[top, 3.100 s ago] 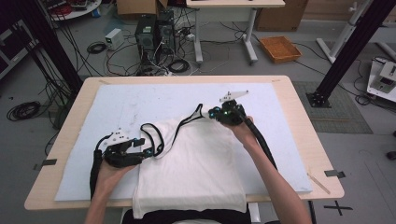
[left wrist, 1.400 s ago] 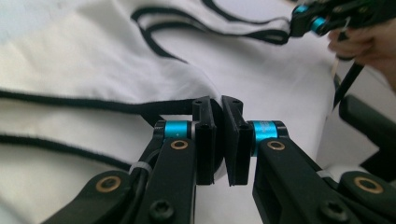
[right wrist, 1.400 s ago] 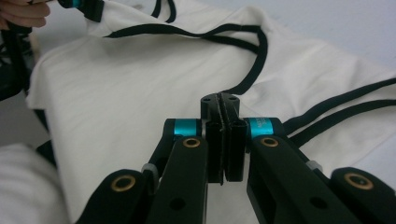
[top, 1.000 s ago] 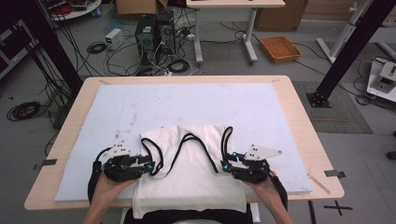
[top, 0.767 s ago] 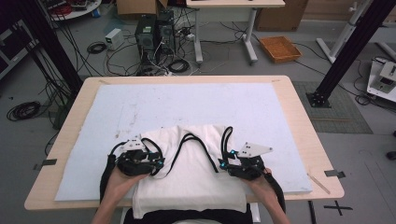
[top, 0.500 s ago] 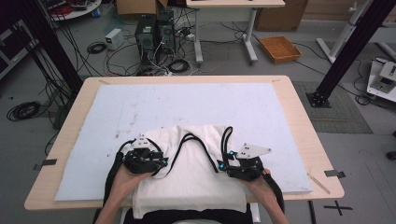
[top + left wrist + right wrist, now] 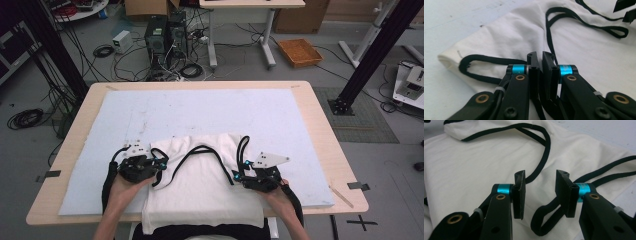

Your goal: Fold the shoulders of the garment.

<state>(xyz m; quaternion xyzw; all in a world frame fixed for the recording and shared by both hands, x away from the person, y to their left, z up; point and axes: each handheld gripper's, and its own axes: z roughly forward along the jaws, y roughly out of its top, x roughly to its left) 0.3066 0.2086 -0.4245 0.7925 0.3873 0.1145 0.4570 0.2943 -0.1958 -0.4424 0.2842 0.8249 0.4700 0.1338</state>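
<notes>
Two tools on one white cotton garment with black strap trim (image 7: 200, 185), lying flat on the pale-blue mat at the near edge of the desk (image 7: 325, 130). Left tool (image 7: 541, 58): jaws have just been closing, now pinched together on the black strap loop at the garment's left shoulder (image 7: 486, 60). Right tool (image 7: 540, 182): jaws apart, nothing clamped; the right strap loop (image 7: 544, 220) lies on the cloth directly below the gap, its long axis running away along the jaw line. Judgement: the right hand is the one nearer that loop and needs only to dip and close, then both shoulders are held.
</notes>
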